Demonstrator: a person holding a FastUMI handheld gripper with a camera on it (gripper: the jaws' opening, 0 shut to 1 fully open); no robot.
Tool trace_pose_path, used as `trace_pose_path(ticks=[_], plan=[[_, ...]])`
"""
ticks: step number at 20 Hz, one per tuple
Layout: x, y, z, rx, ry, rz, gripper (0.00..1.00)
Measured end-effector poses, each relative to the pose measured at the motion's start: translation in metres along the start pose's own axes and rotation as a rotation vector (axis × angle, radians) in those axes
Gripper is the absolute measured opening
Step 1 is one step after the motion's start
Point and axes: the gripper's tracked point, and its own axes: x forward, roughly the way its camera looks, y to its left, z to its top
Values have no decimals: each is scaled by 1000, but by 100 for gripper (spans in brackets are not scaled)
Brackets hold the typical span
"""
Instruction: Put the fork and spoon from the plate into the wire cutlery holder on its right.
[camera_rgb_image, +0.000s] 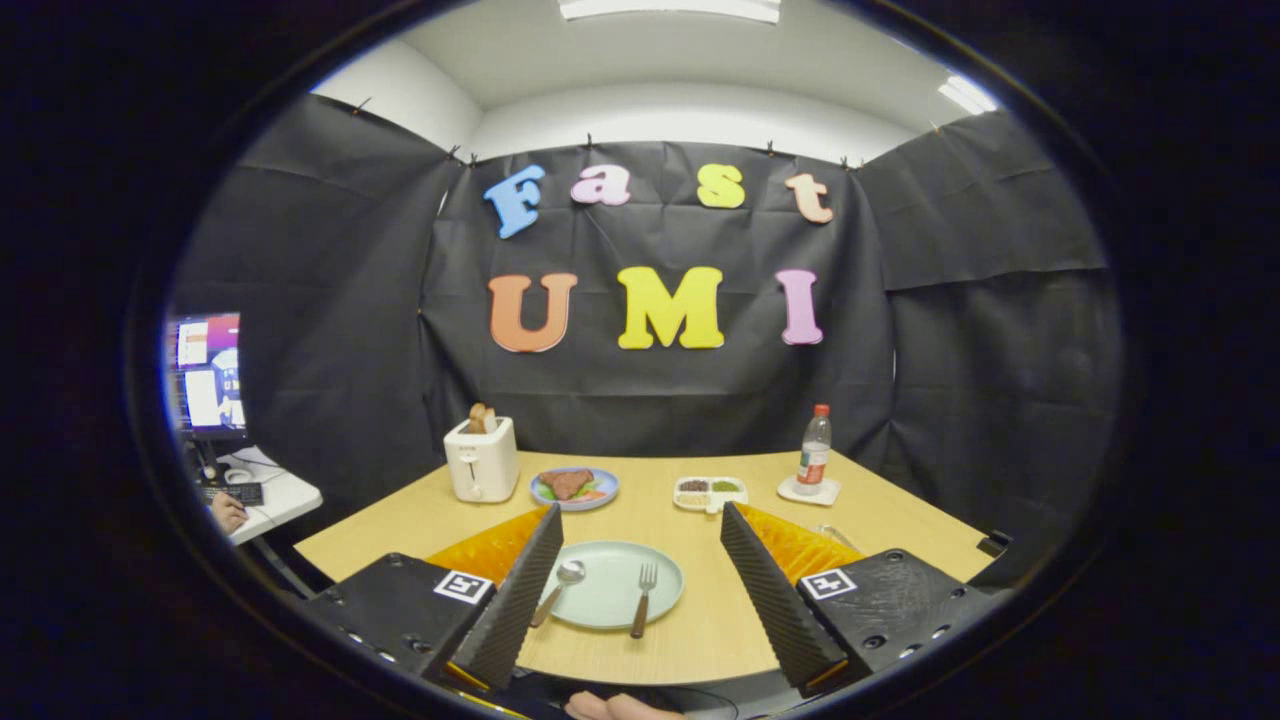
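The tool (640, 590) hangs over the near edge of the counter (880, 525) with its fingers wide apart and nothing between them but the plate (612, 612) below. The spoon (558, 590) lies on the plate's left side, bowl away from the tool, handle slanting back toward the left finger. The fork (642, 598) lies beside it to the right, apart, tines away and handle pointing nearly straight back at the tool — its long axis runs along the fingers' line, not across it. The wire holder (835, 537) shows only faintly beyond the right finger. I'd judge the fork the easier first grasp, given a turn of the wrist.
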Motion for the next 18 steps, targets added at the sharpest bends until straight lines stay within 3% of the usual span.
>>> trace_pose_path(ticks=[9,18], plan=[[75,6,-59,-48,346,43,95],[131,4,-131,50,770,96,96]])
